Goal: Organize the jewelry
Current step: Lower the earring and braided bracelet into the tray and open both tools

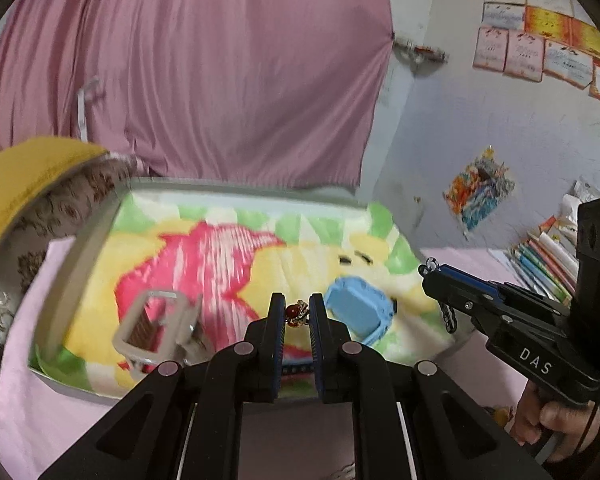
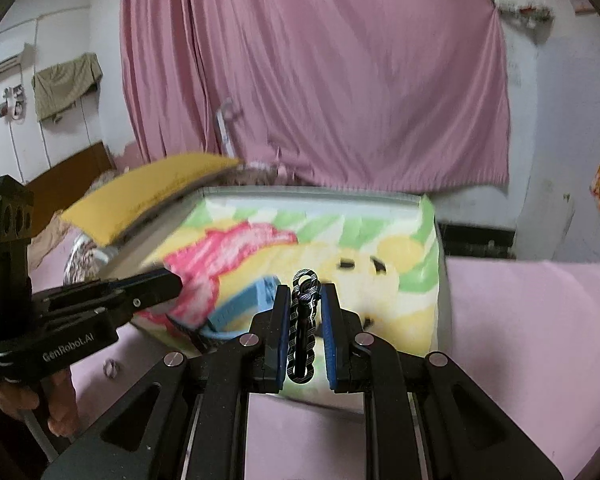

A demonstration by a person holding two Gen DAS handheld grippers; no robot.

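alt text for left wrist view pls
Left tongs shut on a red-stoned gold ring above a cartoon-print towel bearing a blue box and a clear case. Right tongs enter from the right, dangling a black chain.

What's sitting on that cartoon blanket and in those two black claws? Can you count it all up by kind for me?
Jewelry pieces: 2, a red-stone ring in the left gripper and a black chain in the right gripper
Boxes on the blanket: 2, a blue box and a clear box
Total: 4
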